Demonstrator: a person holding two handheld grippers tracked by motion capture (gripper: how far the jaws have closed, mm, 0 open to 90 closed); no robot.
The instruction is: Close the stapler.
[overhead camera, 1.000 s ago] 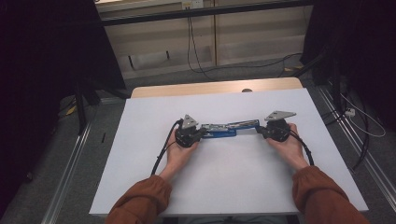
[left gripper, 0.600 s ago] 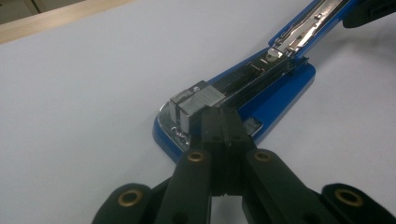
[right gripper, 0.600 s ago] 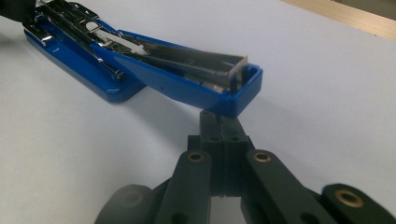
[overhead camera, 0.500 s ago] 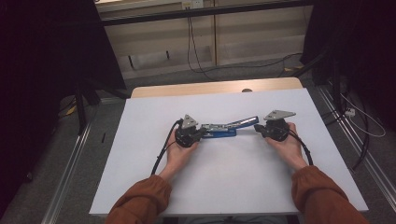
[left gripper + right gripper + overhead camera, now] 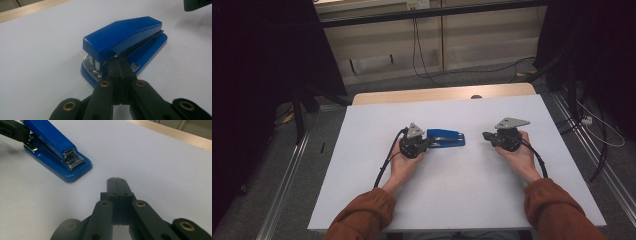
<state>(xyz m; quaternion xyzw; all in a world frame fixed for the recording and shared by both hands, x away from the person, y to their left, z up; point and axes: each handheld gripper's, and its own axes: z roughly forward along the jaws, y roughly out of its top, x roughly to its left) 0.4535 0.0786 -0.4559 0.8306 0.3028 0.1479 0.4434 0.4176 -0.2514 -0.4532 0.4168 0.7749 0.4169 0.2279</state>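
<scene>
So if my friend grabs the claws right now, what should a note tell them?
Left claw: shut, its tip at the metal end of the blue stapler; I can't tell whether it touches or grips.
Right claw: shut, holding nothing, apart from the stapler on bare table.
Stapler: lies flat and closed on the white table, near the middle, between the two claws.
Done: the right claw is clear of the stapler.
Left: probably to move or work the stapler; check the left claw's contact first.
</scene>
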